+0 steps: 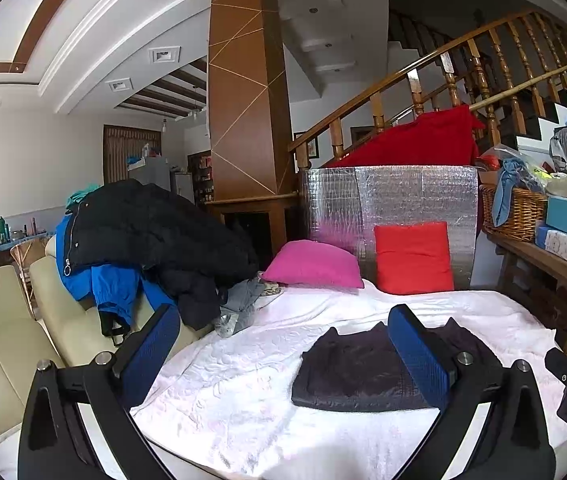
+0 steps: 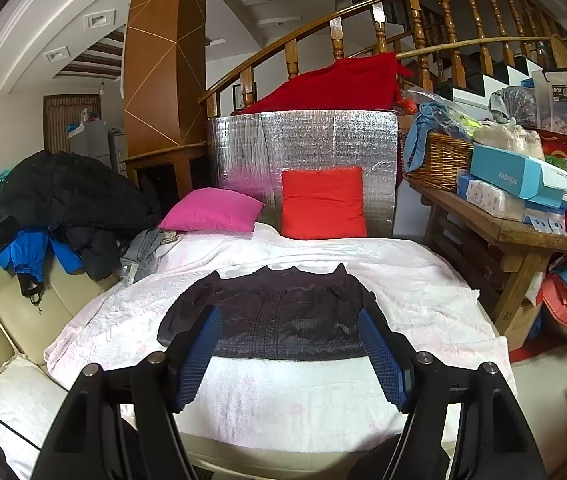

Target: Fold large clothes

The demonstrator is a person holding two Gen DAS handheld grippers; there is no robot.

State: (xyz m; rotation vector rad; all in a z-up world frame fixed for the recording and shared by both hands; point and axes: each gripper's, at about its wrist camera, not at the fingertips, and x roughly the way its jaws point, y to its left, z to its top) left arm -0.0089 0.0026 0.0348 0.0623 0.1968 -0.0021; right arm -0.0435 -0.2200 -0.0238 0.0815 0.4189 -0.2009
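Folded dark garment (image 2: 279,316) mid-blanket (image 2: 423,264)

Bare white blanket (image 2: 283,392) all round the folded dark garment (image 2: 279,320) – easy access. Coat pile (image 2: 71,200) crowds the left, two cushions (image 2: 323,204) behind, wooden desk (image 2: 515,236) blocks the right.

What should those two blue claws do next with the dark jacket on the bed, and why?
Probably put it aside and fetch another garment. The dark jacket already lies as a compact, folded bundle on the white blanket; the left gripper and the right gripper are both open and empty, and a pile of coats waits unfolded at the left.
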